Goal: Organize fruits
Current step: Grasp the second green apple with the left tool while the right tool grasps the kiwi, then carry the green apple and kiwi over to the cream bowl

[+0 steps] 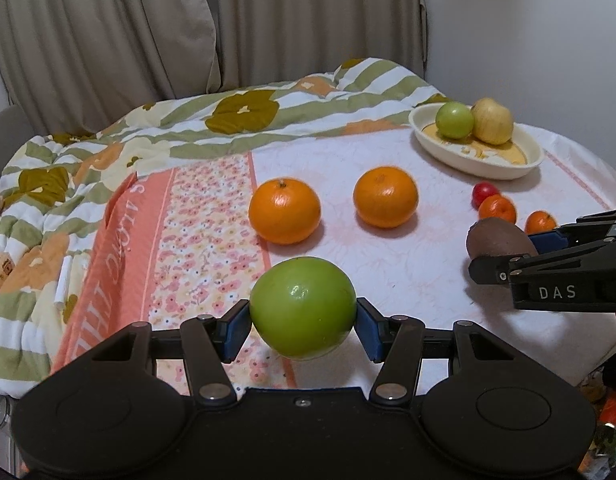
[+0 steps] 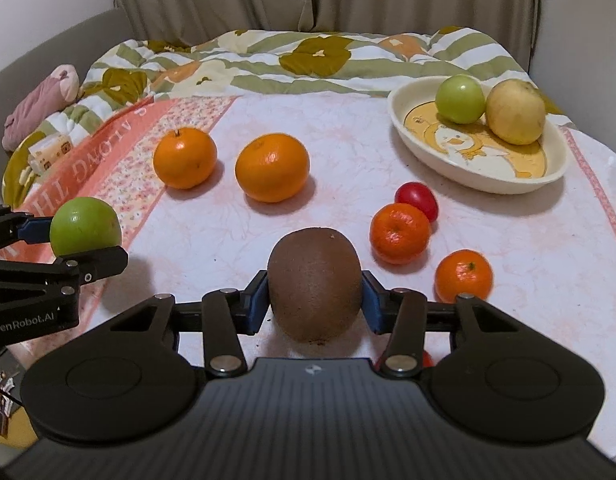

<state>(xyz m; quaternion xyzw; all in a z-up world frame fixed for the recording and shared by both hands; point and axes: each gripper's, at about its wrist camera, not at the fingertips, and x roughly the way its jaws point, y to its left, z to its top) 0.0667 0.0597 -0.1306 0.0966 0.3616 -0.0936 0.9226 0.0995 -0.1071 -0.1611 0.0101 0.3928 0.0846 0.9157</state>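
Note:
My left gripper point(image 1: 303, 322) is shut on a green apple point(image 1: 303, 307) and holds it above the cloth; the apple also shows at the left of the right wrist view point(image 2: 85, 226). My right gripper point(image 2: 315, 298) is shut on a brown kiwi point(image 2: 315, 283), also visible in the left wrist view point(image 1: 498, 238). A cream bowl point(image 2: 404, 120) at the back right holds a green apple point(image 2: 460, 99) and a yellow apple point(image 2: 515, 112). Two large oranges point(image 2: 185, 158) point(image 2: 272, 167), two small mandarins point(image 2: 400, 233) point(image 2: 463, 276) and a small red fruit point(image 2: 416, 199) lie on the cloth.
A pale pink tablecloth point(image 2: 340, 128) covers the surface, with a flowered orange band on the left. A rumpled green-striped quilt point(image 2: 267, 60) lies behind. Curtains hang at the back. A pink soft item point(image 2: 39, 100) lies at the far left.

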